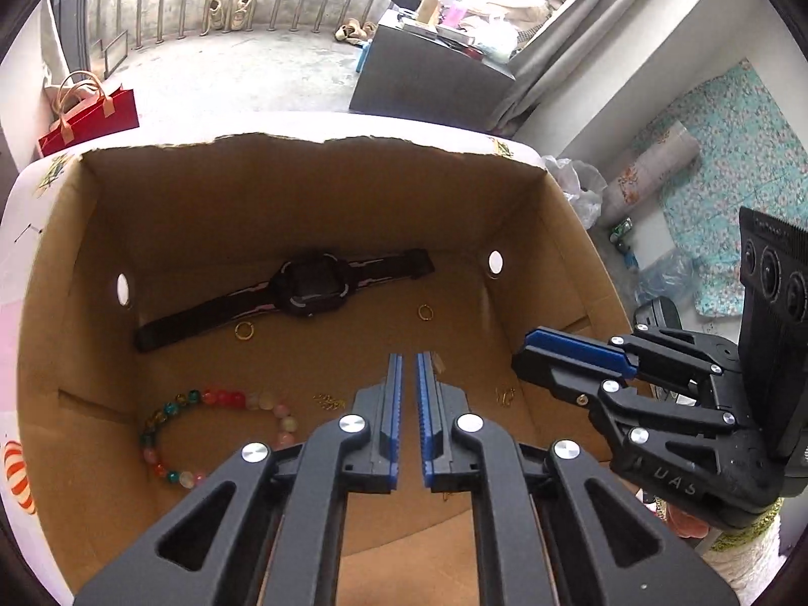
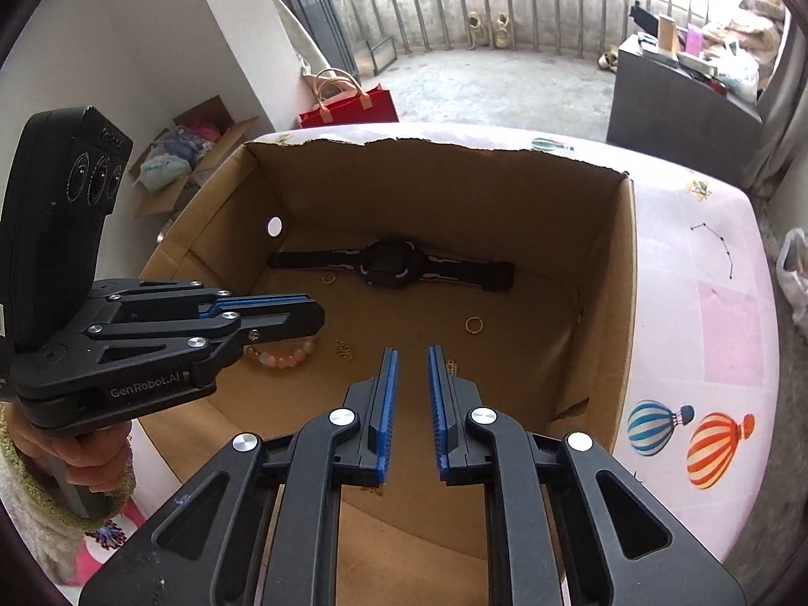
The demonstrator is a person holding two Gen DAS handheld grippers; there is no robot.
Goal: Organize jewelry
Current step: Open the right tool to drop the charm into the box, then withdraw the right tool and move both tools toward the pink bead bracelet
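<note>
Left gripper: my jaws stood almost pressed together with nothing between them, poised over the box floor.
Right gripper: my jaws stood slightly spread, gripping nothing, angled down into the box.
Cardboard box: open-topped, resting on a pink balloon-print cloth.
Watch: lay flat along the far wall, strap extended.
Bead bracelet: lay at the near left of the floor.
Gold rings: one just in front of the watch, a second further right, well apart.
Gold chain pieces: lay scattered near my left fingertips.
</note>
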